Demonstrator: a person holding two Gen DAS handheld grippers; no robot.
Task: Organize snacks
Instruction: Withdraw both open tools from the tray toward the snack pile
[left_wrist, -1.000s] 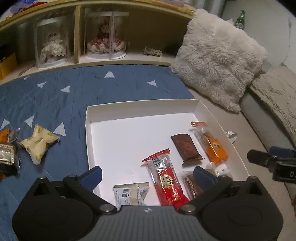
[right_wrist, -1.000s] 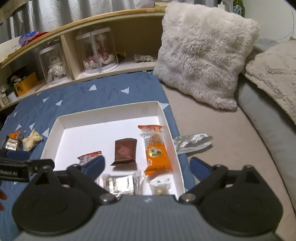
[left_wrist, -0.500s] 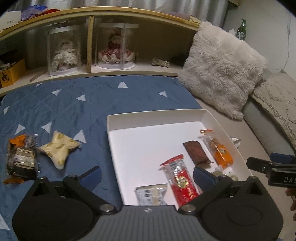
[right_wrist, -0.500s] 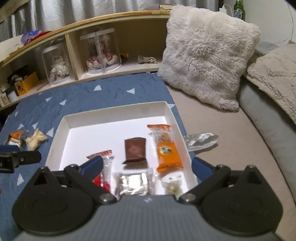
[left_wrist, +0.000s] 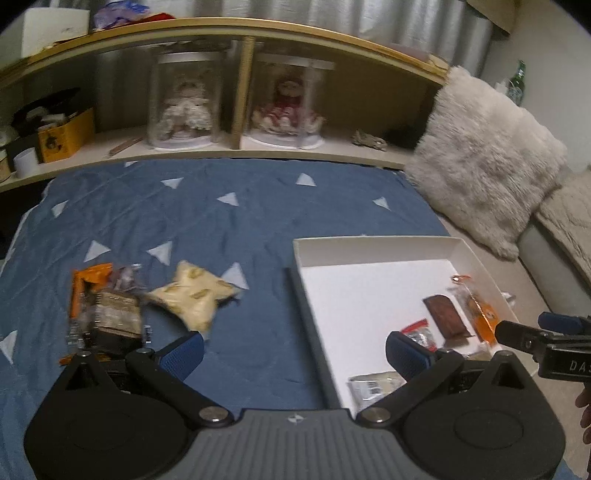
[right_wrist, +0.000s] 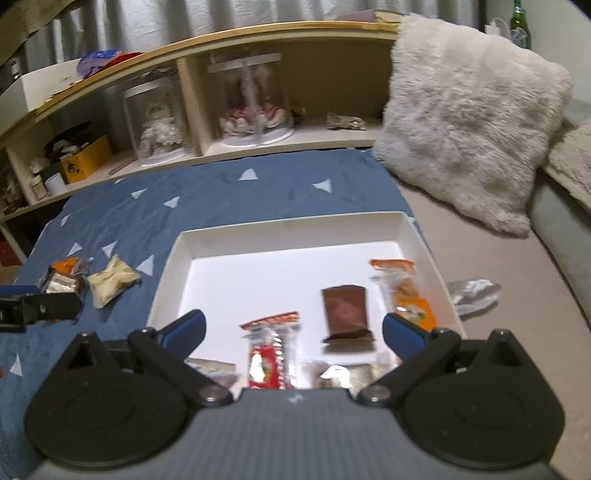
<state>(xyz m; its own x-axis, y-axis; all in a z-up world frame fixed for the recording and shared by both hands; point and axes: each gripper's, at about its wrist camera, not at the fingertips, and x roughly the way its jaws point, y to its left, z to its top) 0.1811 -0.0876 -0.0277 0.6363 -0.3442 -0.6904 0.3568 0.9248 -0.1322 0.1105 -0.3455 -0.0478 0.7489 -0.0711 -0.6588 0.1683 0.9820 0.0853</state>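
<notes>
A white box (left_wrist: 373, 243) (right_wrist: 295, 223) lies on the blue bedspread and holds several snacks: a red packet (right_wrist: 269, 354), a brown bar (right_wrist: 345, 308) (left_wrist: 445, 317) and an orange packet (right_wrist: 408, 295) (left_wrist: 480, 314). Left of the box lie a pale yellow packet (left_wrist: 192, 295) (right_wrist: 110, 278) and a dark foil packet with an orange one (left_wrist: 105, 314) (right_wrist: 62, 280). My left gripper (left_wrist: 293, 350) is open over the bedspread by the box's left wall, holding nothing. My right gripper (right_wrist: 291, 330) is open above the box's near end, holding nothing.
A silver wrapper (right_wrist: 472, 291) lies on the beige cover right of the box. A fluffy cushion (right_wrist: 469, 122) leans at the back right. A wooden shelf (left_wrist: 236, 140) with doll cases runs along the back. A green bottle (right_wrist: 519, 22) stands behind the cushion.
The left gripper has swung left, so the loose packets on the bedspread now sit nearer its fingers. The right gripper has shifted slightly left over the box. Both stay open.
</notes>
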